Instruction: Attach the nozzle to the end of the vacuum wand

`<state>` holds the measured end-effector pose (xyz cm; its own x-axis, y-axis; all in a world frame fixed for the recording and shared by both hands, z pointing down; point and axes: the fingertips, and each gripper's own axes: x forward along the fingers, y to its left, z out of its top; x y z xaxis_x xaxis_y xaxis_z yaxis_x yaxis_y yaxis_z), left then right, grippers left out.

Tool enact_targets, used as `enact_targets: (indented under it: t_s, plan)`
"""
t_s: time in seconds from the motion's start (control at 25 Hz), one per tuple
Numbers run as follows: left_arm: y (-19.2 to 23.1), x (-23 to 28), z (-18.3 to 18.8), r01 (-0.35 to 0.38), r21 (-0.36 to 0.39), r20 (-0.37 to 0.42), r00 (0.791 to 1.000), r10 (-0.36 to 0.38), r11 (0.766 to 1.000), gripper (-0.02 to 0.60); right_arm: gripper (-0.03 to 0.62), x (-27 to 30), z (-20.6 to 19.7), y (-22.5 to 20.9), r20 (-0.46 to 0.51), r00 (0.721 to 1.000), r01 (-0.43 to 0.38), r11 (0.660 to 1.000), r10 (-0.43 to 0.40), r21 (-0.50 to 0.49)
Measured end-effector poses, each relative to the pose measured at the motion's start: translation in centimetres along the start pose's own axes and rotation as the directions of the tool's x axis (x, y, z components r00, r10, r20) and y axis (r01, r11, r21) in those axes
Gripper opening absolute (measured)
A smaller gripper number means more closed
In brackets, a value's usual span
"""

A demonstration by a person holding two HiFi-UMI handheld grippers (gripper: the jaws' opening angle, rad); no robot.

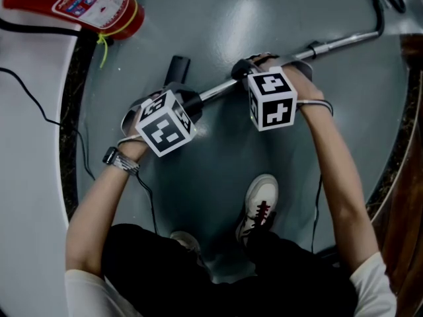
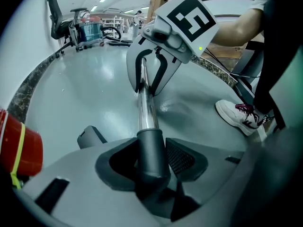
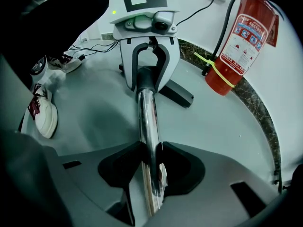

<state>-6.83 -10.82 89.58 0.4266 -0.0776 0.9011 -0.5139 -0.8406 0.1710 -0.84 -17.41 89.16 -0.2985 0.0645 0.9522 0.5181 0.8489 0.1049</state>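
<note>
**Two claws on one vacuum wand**

Two hand-held grippers sit side by side on the vacuum wand [image 1: 344,41], which lies slantwise across the grey floor [image 1: 264,18], running from the middle of the head view up to its upper right. The left gripper [image 2: 151,149] is clenched round the dark grey collar of the nozzle [image 1: 178,68]; its pads lie against the collar on both sides. The chrome tube enters that collar, so the nozzle sits on the wand's lower left end, and its dark body sticks out past the gripper toward the top of the head view. The right gripper [image 3: 154,148] grasps the bare chrome tube just beside the left one, further up the wand, with the tube pinched between its pads. Both grippers point steeply down. A red fire extinguisher [image 1: 79,2] lies in the upper left corner of the head view. A white shoe [image 1: 260,203] with dark red laces rests on the floor below the grippers.
</note>
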Motion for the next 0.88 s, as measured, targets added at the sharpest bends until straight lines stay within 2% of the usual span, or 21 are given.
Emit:
enact_targets:
  t_s: [0.36, 0.52, 0.88]
  plan:
    - [0.7, -1.0, 0.9, -0.050, 0.002, 0.096, 0.994, 0.049, 0.999, 0.183, 0.155, -0.8, 0.0, -0.7, 0.028, 0.999, 0.015, 1.000, -0.016, 0.012]
    - [0.9, -1.2, 1.1, -0.066, 0.010, 0.107, 0.992, 0.064, 0.998, 0.183, 0.155, -1.0, 0.1, -1.0, 0.034, 0.999, 0.017, 1.000, -0.018, 0.021]
    - [1.0, -1.4, 1.5, -0.154, 0.100, 0.113, 0.983, 0.142, 0.983, 0.181, 0.156, -1.3, 0.1, -1.2, 0.051, 0.999, 0.014, 0.998, -0.017, 0.055]
